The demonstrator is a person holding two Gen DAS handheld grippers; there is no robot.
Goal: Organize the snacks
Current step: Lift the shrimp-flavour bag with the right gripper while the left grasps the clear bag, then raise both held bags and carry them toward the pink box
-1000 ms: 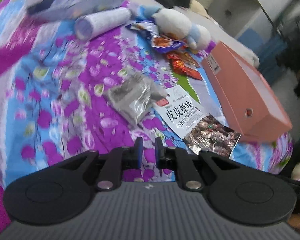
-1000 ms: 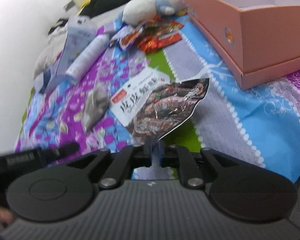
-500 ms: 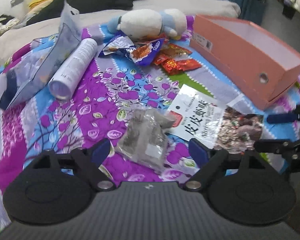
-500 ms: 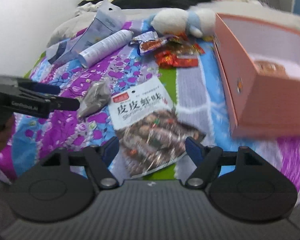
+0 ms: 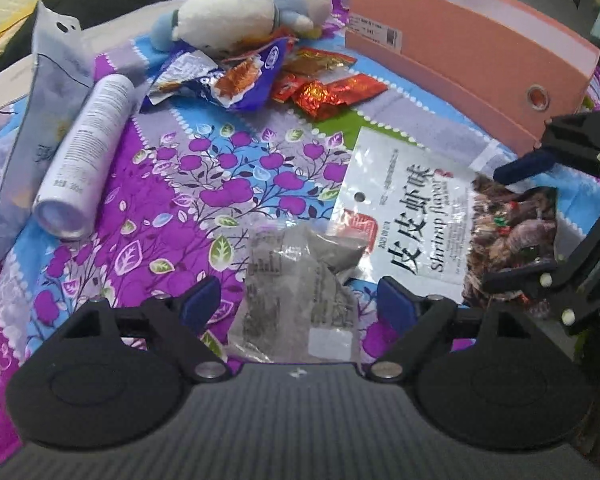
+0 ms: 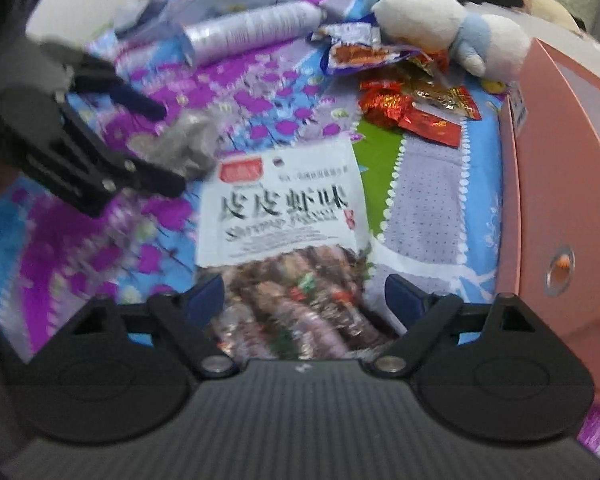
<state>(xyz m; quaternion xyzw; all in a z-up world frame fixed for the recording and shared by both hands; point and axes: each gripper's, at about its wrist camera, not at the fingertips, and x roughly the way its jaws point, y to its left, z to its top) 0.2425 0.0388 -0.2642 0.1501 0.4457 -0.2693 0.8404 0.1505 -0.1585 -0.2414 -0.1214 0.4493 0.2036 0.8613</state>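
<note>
**Two grippers line up on two snack bags**

The shrimp snack bag (image 6: pixel 284 216) lies flat on the flowered bedspread (image 5: pixel 204 184), its printed lower end between the right gripper (image 6: pixel 304 300) fingers. Those jaws are opening, near full width, and press on nothing. At about ten o'clock from that bag sits a small grey packet (image 5: pixel 300 280); the left gripper (image 5: pixel 298 306) straddles it with jaws spread wide, pads clear of the wrapper.

Further out — toward twelve o'clock — a blue wrapper (image 5: pixel 236 80) and red foil snacks (image 5: pixel 332 92) lie heaped against a plush toy (image 5: pixel 240 16). A white spray can (image 5: pixel 84 152) rests at ten o'clock; the pink box (image 5: pixel 472 52) stands open at two o'clock.

This looks like the reach before a pick; nothing is gripped yet. Next, each gripper probably needs to sink to its bag and close — the flat shrimp bag may want an edge pinch — then carry toward the box.
</note>
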